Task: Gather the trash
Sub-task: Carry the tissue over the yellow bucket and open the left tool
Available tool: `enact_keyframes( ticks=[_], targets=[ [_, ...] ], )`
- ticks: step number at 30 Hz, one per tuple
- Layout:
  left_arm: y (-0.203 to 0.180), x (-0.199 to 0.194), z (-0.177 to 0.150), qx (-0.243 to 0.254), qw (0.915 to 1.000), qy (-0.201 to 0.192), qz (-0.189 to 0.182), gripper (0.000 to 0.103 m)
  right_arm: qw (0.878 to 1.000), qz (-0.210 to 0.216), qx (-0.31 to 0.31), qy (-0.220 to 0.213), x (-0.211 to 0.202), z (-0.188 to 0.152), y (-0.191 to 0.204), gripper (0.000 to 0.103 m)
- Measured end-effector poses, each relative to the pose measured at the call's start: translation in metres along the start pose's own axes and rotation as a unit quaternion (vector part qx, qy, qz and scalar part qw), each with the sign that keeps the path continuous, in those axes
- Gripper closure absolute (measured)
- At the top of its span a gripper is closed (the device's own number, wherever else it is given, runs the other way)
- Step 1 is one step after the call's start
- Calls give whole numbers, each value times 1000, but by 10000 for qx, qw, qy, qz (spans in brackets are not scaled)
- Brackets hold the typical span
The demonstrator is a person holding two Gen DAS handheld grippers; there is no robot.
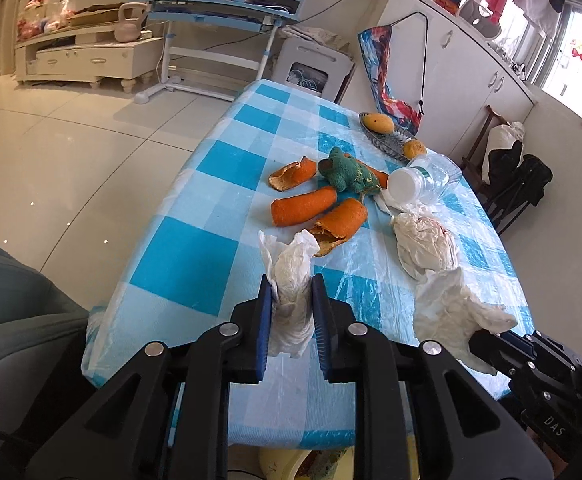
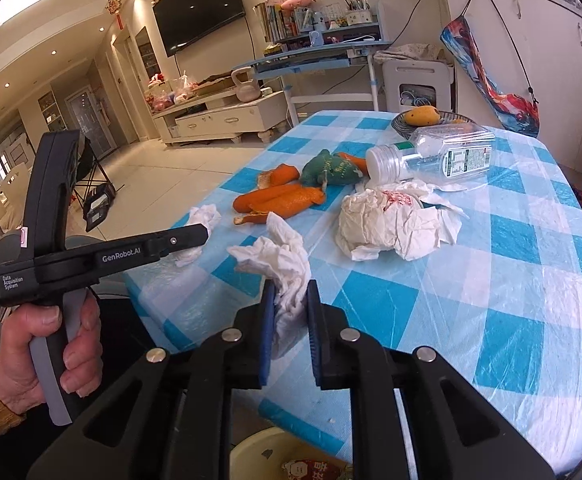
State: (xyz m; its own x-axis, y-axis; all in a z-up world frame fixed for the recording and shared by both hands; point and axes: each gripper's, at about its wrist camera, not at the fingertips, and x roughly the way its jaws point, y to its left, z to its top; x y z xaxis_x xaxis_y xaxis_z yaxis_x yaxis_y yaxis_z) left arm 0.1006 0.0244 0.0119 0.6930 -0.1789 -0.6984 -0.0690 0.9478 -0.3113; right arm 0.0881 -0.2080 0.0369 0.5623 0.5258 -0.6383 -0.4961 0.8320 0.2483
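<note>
On the blue-checked table (image 1: 195, 248), my left gripper (image 1: 292, 284) is shut on a crumpled white tissue (image 1: 291, 264) near the front edge. In the right wrist view, my right gripper (image 2: 291, 286) is shut on a second white tissue (image 2: 287, 260). The left gripper (image 2: 199, 236) shows there at the left, a hand (image 2: 51, 340) on its handle. Farther in lie orange peels (image 1: 303, 210), a crumpled white paper wad (image 1: 423, 244) and a clear plastic bottle (image 1: 423, 180) on its side.
A green cloth toy (image 1: 347, 174) lies among the peels. A dish with a mango (image 1: 379, 124) stands at the far end. Below the table's near edge, a pale yellow bin (image 2: 259, 456) holds some wrappers. A chair (image 1: 19, 320) is at the left.
</note>
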Motion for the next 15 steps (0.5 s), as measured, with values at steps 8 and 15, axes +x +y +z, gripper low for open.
enact_keyframes(
  ticks=[8, 15],
  targets=[
    [-17, -33, -41, 67, 9992, 68, -378, 85, 9983, 132, -207, 536, -28, -42, 27, 87],
    [-61, -37, -96, 670, 9940, 630, -591, 85, 9914, -451, -1, 1226, -36, -89, 18, 67]
  ],
)
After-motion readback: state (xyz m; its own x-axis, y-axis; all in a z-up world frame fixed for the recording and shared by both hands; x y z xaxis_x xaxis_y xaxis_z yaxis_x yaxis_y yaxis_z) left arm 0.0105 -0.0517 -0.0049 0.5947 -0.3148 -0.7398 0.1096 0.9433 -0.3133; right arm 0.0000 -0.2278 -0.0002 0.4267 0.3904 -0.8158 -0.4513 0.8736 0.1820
